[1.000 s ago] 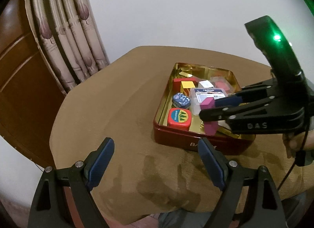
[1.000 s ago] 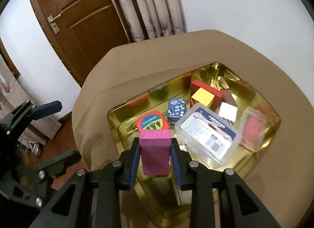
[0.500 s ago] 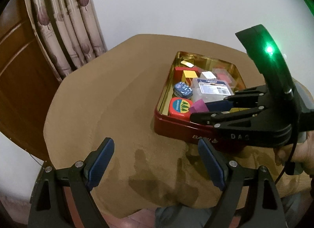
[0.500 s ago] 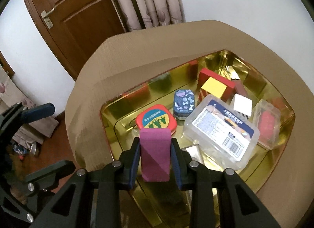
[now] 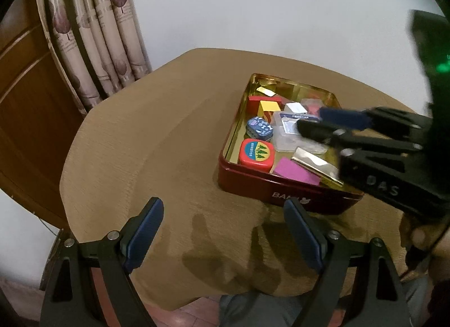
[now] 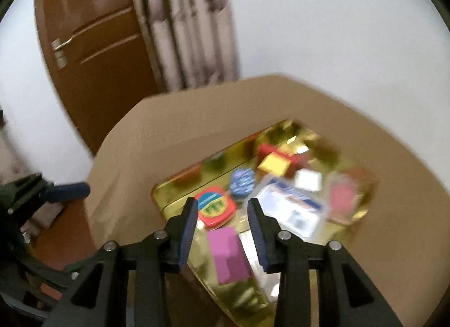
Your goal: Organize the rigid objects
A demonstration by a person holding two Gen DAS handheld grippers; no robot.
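while the table is seen from the left wrist view, the left gripper [image 5: 222, 231] is held above the tan tablecloth [image 5: 157, 141] near its front edge, its blue-padded fingers spread wide with nothing between them. further right on the cloth a red tin [image 5: 281, 194] with a gold interior is found, and the sorted objects are gathered inside it. along its left wall a blue patterned tin [image 5: 260, 127] is set behind a red box with a tree label [image 5: 257, 154]; a yellow block [image 5: 268, 107] and a red block [image 5: 254, 102] are placed toward the far end. just right of the red box, against the near wall, the magenta block [image 5: 295, 171] is laid flat – touching no gripper. a clear plastic case [image 5: 292, 133] is seen beyond it, partly hidden by the right gripper [image 5: 315, 124], which is held over the tin from the right side.

from the right wrist view, blurred by motion, the right gripper [image 6: 222, 216] is shown parted, nothing gripped – the magenta block [image 6: 229, 254] is seen below and between its fingers, resting on the gold floor of the tin [image 6: 174, 194]. a wooden door [image 6: 95, 54] and curtains [image 6: 182, 23] are seen behind.
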